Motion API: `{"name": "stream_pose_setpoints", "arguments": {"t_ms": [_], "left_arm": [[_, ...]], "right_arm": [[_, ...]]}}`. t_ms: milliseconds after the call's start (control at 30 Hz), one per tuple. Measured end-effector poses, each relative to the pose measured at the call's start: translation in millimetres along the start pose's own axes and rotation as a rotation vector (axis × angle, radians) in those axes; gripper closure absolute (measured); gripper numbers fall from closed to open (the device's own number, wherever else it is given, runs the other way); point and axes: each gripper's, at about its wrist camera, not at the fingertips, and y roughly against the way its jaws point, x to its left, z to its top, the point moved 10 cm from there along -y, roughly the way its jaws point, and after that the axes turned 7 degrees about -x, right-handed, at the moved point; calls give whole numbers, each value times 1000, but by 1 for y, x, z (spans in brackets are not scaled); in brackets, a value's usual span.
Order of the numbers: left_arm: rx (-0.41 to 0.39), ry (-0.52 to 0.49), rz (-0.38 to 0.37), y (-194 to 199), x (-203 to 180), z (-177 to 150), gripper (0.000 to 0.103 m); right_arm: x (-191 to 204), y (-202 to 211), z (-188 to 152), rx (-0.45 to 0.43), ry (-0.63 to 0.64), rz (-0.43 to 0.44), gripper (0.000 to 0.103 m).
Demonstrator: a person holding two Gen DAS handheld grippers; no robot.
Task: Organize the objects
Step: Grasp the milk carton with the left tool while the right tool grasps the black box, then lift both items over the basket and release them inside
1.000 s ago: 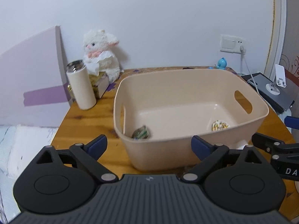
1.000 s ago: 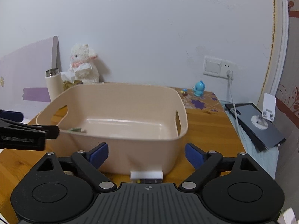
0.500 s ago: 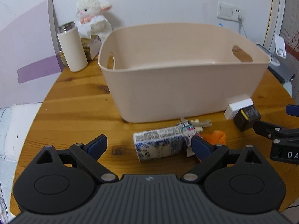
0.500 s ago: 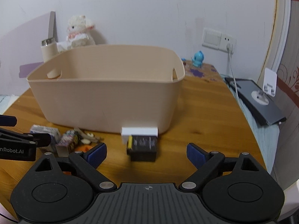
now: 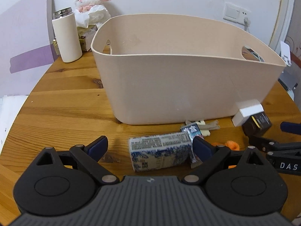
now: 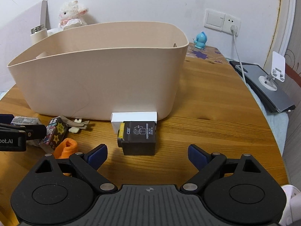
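Observation:
A beige plastic tub [image 5: 180, 86] [image 6: 101, 79] stands on the round wooden table. In front of it lie a blue-and-white printed pack [image 5: 160, 152], a small patterned packet [image 6: 55, 131], beige clips [image 6: 77, 125], an orange item [image 6: 66, 147], a white box [image 6: 134, 119] and a black box [image 6: 138, 139]. My left gripper [image 5: 149, 147] is open, low over the table, its jaws either side of the printed pack. My right gripper [image 6: 147, 153] is open just short of the black box.
A white flask [image 5: 66, 35], a plush lamb [image 5: 91, 9] and a purple board [image 5: 24, 39] stand at the back left. A blue figurine [image 6: 200, 40], a wall socket with cable [image 6: 234, 25] and a dark tablet with a phone stand [image 6: 263, 82] are on the right.
Both grippers have come down from above the tub's rim to table height in front of it. The small objects have come into view and are closer now.

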Motion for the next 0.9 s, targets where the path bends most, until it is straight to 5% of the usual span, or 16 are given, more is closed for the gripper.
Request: {"name": "stream_pose_setpoints", "arguments": {"t_ms": [267, 333, 400, 567, 900], "left_arm": [[6, 61, -2, -7, 9, 1, 7], [7, 67, -5, -7, 11, 0, 11], [14, 69, -10, -6, 12, -1, 28], [32, 40, -7, -7, 9, -7, 36], [28, 45, -2, 1, 14, -9, 38]], "right_arm": [[-1, -17, -4, 10, -11, -1, 19], [0, -17, -4, 0, -7, -1, 21], [1, -17, -4, -7, -2, 4, 26], [6, -13, 0, -19, 8, 23, 60], [2, 10, -4, -38, -3, 6, 62]]}}
